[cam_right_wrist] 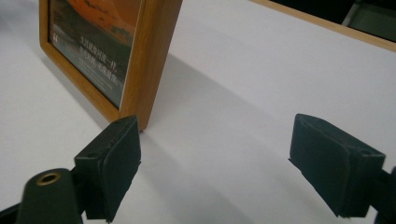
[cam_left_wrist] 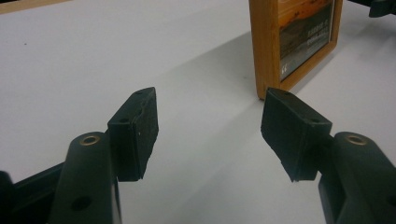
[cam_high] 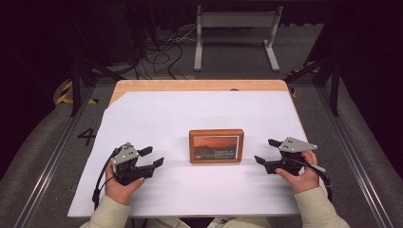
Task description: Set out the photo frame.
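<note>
Black jaws, two pairs, both spread wide and holding nothing.

Left claw (cam_high: 151,157): in a hand at the table's near edge, resting low over the sheet, aimed toward the frame.

Right claw (cam_high: 267,152): likewise held low, aimed inward from the other side.

Frame (cam_high: 216,146): wooden, standing upright between the two claws and clear of both; sunset picture with white lettering faces the person. In the right gripper view its edge stands just past one jaw tip; in the left gripper view its corner sits a little beyond the jaws.

Step, as judged: approach, no grip made. Next move likely calls for one claw to straddle a side rail and close without tipping the frame.

Sheet (cam_high: 157,118): white, covering most of the table (cam_high: 190,85), wood bare at the far edge.

Beyond: grey floor, loose cables (cam_high: 161,52), a pale metal stand (cam_high: 235,28), dark surroundings.
</note>
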